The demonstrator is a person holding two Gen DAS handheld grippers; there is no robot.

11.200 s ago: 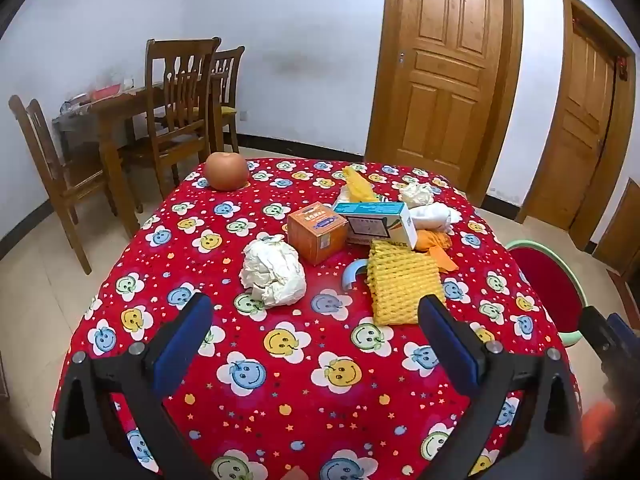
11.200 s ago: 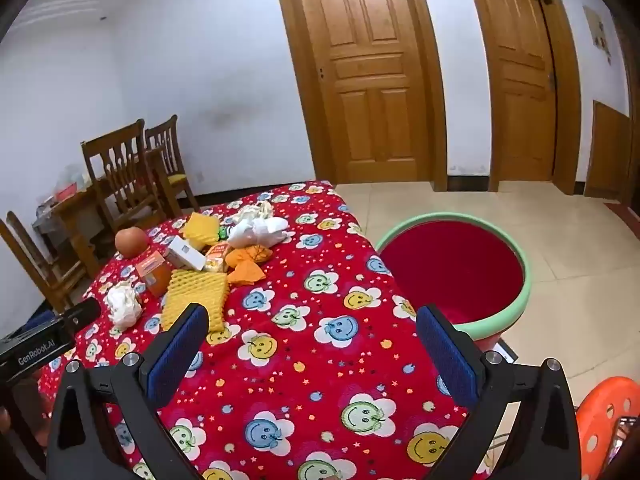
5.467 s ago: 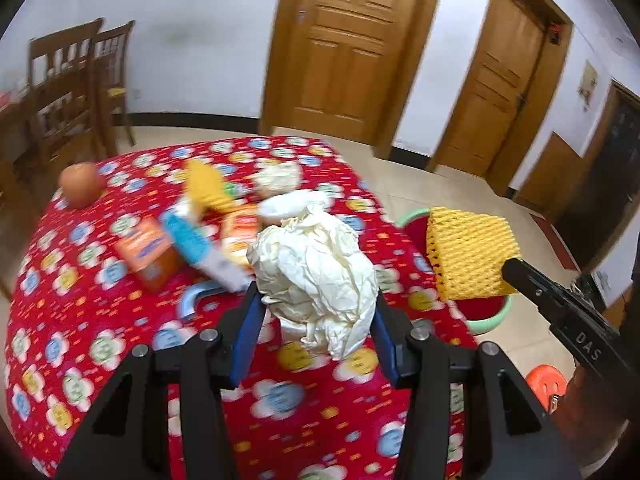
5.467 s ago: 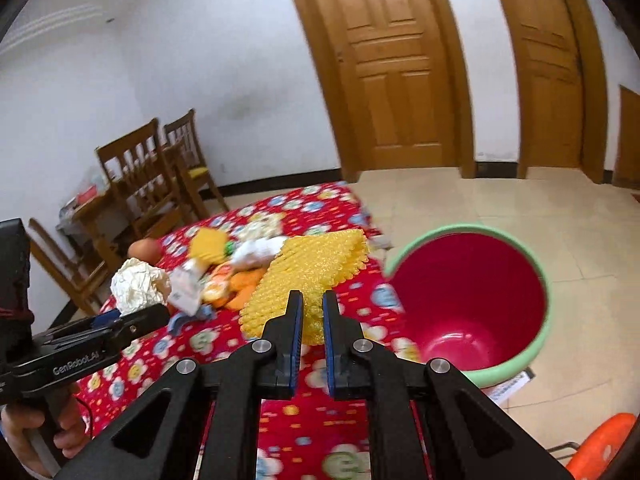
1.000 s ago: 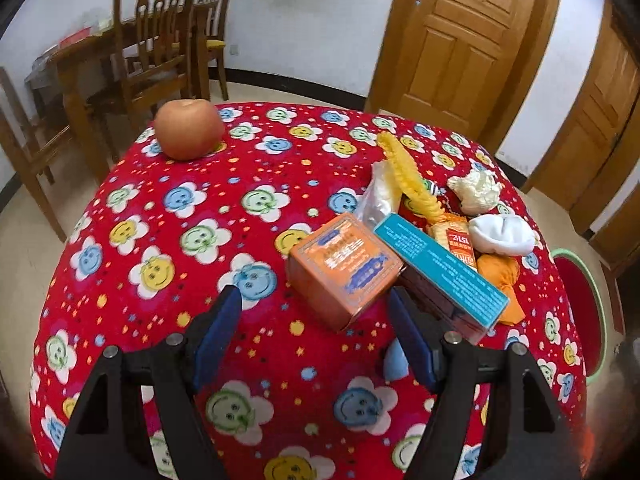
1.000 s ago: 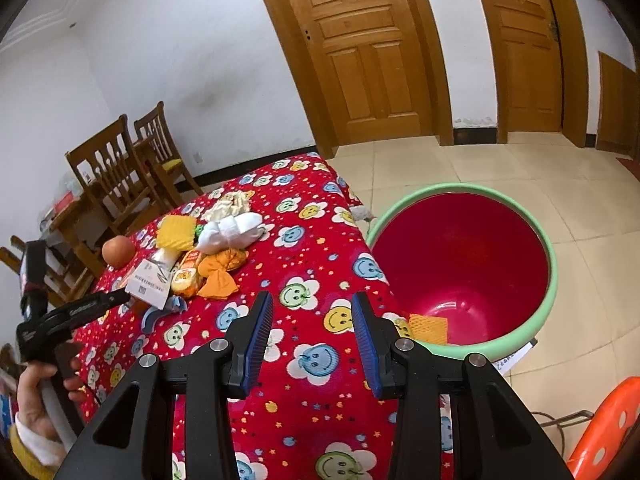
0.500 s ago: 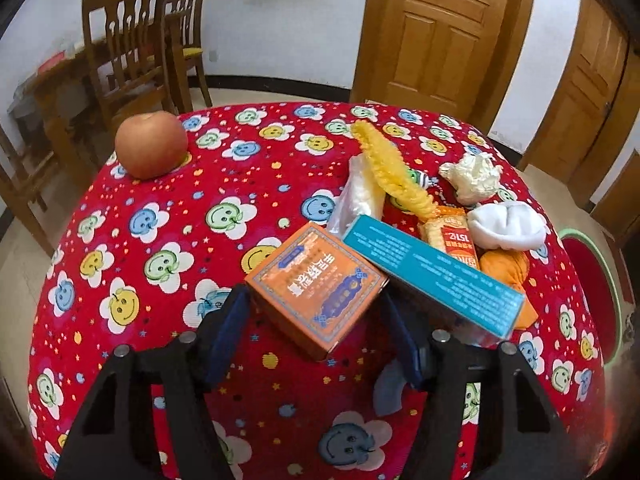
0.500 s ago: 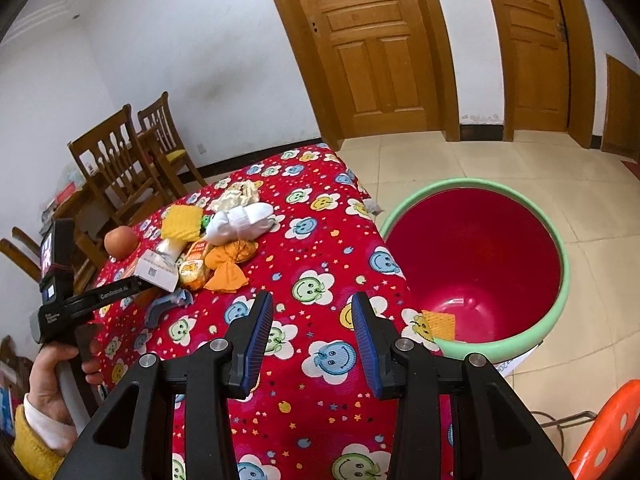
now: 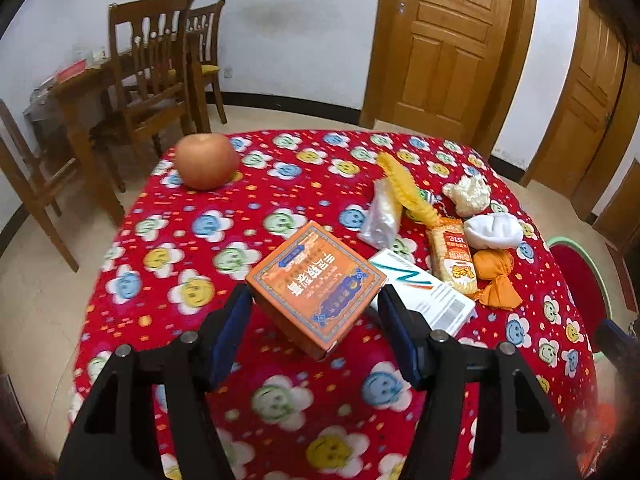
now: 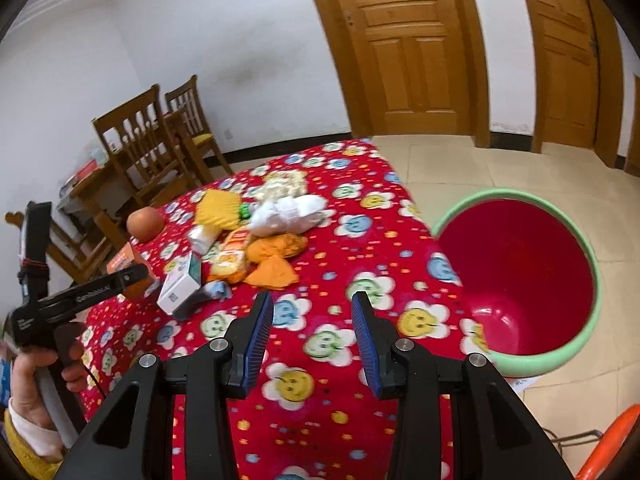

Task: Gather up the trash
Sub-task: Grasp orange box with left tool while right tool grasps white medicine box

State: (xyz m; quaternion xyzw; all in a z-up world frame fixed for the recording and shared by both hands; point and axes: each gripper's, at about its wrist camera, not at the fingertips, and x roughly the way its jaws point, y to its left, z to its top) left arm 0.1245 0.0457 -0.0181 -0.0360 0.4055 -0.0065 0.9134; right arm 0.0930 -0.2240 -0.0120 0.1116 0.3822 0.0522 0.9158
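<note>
One red bin (image 10: 520,280), inside looks bare.

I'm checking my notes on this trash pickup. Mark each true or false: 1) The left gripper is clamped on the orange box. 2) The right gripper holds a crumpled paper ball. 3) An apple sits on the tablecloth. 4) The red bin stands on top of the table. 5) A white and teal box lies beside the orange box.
1) True: the left gripper has the orange box pinched between its pads and tilted up off the cloth.
2) False: the right gripper is open and holds nothing.
3) True: the apple rests on the tablecloth.
4) False: the red bin stands on the floor beside the table.
5) True: the white and teal box lies just right of it.
</note>
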